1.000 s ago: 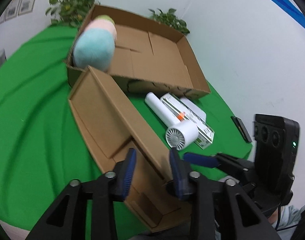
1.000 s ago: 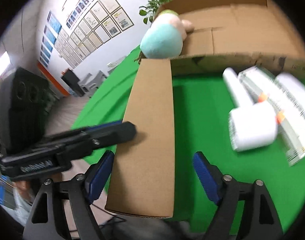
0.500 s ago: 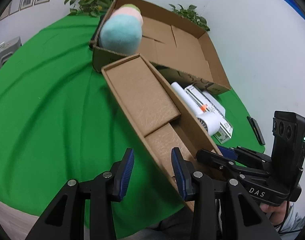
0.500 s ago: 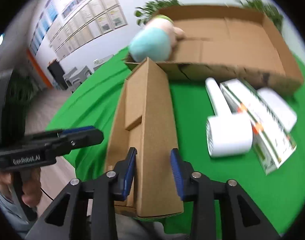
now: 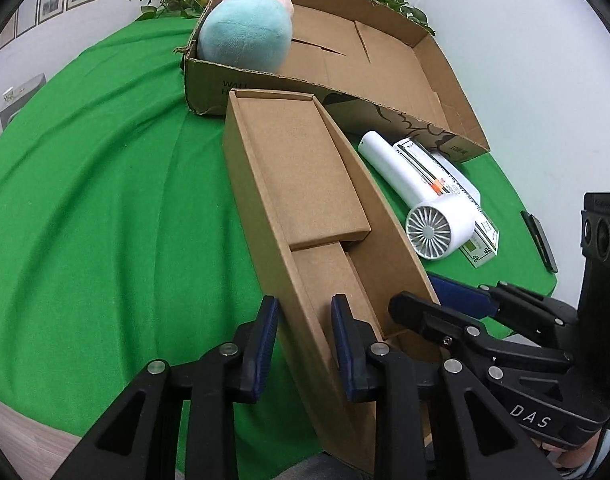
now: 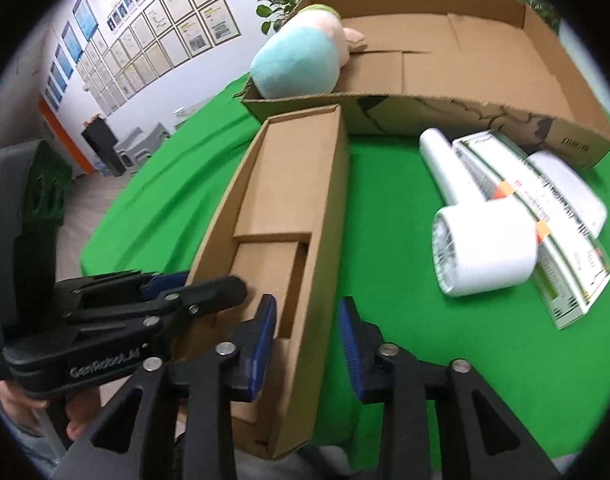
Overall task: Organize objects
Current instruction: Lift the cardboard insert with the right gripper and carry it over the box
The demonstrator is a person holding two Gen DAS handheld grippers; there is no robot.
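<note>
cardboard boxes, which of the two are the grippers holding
The long narrow box in front: the left gripper straddles its left wall and the right gripper its right wall. The wide shallow box behind, holding the plush toy, is untouched.

The table (image 5: 85,200) is bright green, and the long box (image 5: 305,208) and the tray (image 5: 385,60) are plain brown cardboard, the tray's front wall bearing dark printed marks. In the tray the plush (image 5: 245,36) is pale blue with pink and a touch of green. Beside the box lie a white fan (image 5: 429,216) and a white carton (image 6: 545,216) with green print and orange marks; both tongs (image 5: 303,344) (image 6: 307,344) are black with blue pads.
</note>
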